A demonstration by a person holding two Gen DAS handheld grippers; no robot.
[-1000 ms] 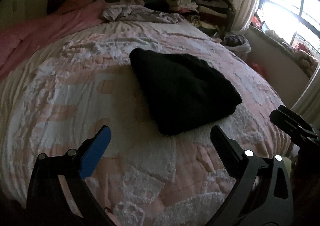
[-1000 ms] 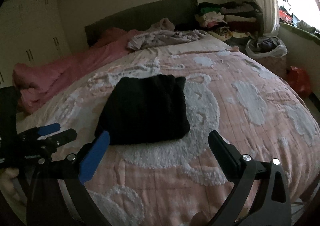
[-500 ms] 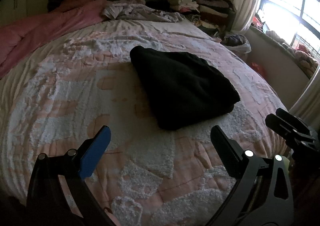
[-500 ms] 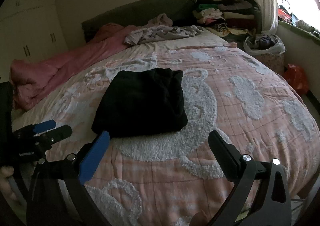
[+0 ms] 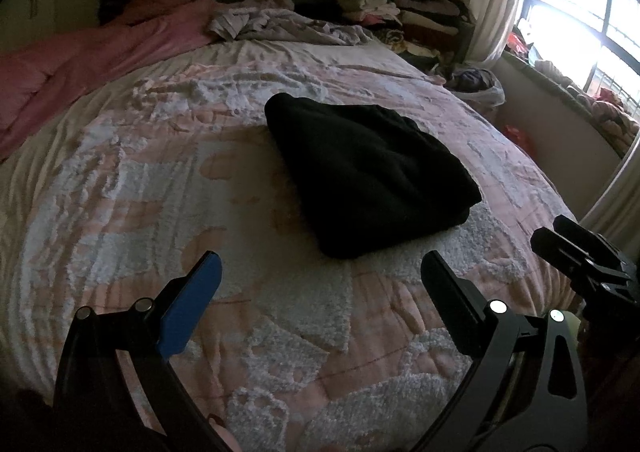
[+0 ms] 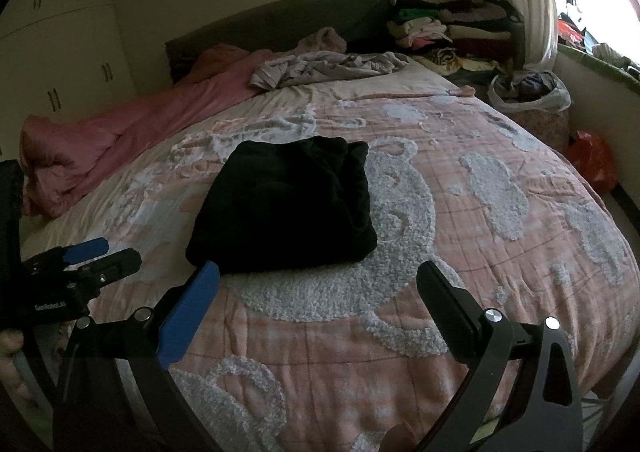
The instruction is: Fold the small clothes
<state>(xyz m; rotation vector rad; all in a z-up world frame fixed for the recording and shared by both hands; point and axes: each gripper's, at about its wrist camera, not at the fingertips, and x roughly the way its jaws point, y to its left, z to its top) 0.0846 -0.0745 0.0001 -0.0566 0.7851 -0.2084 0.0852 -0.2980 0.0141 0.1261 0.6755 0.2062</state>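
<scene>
A black garment [image 5: 368, 172] lies folded into a thick bundle in the middle of the pink and white bedspread [image 5: 160, 180]. My left gripper [image 5: 320, 272] is open and empty, hovering short of the bundle's near corner. The right wrist view shows the same black garment [image 6: 288, 204] just beyond my right gripper [image 6: 318, 278], which is also open and holds nothing. The left gripper [image 6: 102, 252] appears at the left edge of that view, off the bed's side. Neither gripper touches the cloth.
A pink quilt [image 6: 132, 132] lies along the bed's left side and crumpled grey clothes [image 6: 328, 68] sit near the dark headboard. Stacked folded clothes [image 6: 452, 28] and a bag of laundry [image 6: 532, 88] stand by the window on the right.
Both grippers have drawn back slightly from the folded black garment and risen a little; the garment has stayed put. Both stayed open throughout.
</scene>
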